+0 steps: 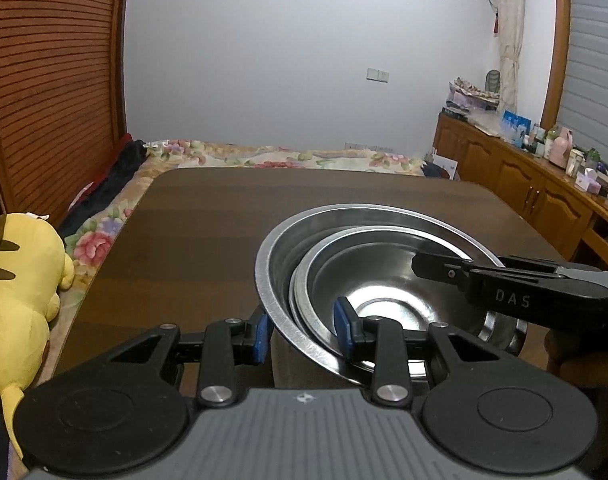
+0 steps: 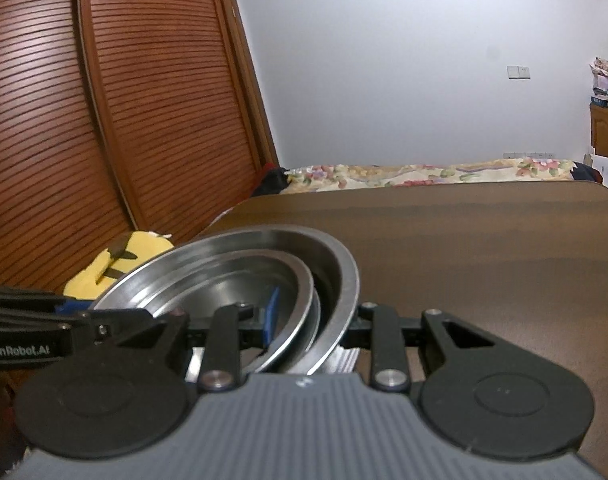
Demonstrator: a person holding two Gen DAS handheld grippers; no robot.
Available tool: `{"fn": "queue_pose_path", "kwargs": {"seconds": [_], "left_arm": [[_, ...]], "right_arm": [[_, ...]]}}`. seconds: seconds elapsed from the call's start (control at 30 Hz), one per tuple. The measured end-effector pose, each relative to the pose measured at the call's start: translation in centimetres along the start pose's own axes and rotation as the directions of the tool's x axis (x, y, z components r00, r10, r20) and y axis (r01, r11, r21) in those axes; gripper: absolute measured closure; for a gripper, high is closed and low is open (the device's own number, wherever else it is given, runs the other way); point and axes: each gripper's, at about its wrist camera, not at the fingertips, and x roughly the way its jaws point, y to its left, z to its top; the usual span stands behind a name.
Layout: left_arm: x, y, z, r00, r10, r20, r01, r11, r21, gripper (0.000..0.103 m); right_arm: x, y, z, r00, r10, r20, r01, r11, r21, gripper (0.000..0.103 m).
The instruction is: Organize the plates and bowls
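- Nested stainless-steel bowls: a large round steel outer bowl holds smaller steel bowls stacked inside it, over the near right part of the dark brown wooden table. Whether the stack touches the table cannot be told.
- The left gripper straddles the near left rim of the stack: one blue pad is outside the outer bowl, the other inside the inner bowls, closed on the rims.
- The right gripper clamps the opposite rim in the same way, with one blue pad inside the bowls and the other finger hidden behind the outer wall.
- In the left wrist view the right gripper reaches in from the right, across the bowl mouth.
- A yellow plush toy lies off the left edge of the table, on a floral bedspread that runs along the left and far sides.
- Brown slatted wooden doors stand at far left.
- A wooden cabinet at far right carries bottles and boxes, well apart from the bowls.
- The table beyond the bowls shows only bare wood.
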Motion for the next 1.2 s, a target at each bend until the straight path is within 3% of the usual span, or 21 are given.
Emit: {"fn": "queue_pose_path", "kwargs": {"seconds": [0.73,0.77,0.83,0.87,1.0,1.2], "left_arm": [[0.8,-0.1,-0.7,1.000,0.009,-0.003,-0.009,1.000,0.005,0.067],[0.7,-0.1,-0.8,1.000,0.013,-0.002,-0.013,1.000,0.005,0.067],[0.7,-0.2,-0.8,1.000,0.023,0.000,-0.023,1.000,0.012,0.067],[0.7,-0.2,-0.8,1.000,0.024,0.001,-0.024,1.000,0.012,0.067],[0.6,-0.4,-0.7,0.999,0.032,0.004,-0.032,0.999,0.010,0.066],[-0.8,-0.7,-0.2,0.997,0.075,0.034,-0.076,0.997,0.031,0.042]], "right_arm": [[0.9,0.7,-0.6,0.999,-0.034,-0.040,0.031,0.997,-0.078,0.070],[0.8,0.7,-0.7,0.998,-0.035,-0.046,0.031,0.996,-0.089,0.069],[0.7,0.9,-0.7,0.997,-0.058,-0.047,0.052,0.992,-0.114,0.043],[0.5,1.0,-0.6,0.997,-0.071,-0.033,0.066,0.990,-0.124,0.038],[0.0,0.7,-0.1,0.998,-0.067,-0.017,0.064,0.990,-0.127,0.036],[-1.5,0.8,1.0,0.997,-0.078,0.021,0.080,0.987,-0.136,0.034]]}}
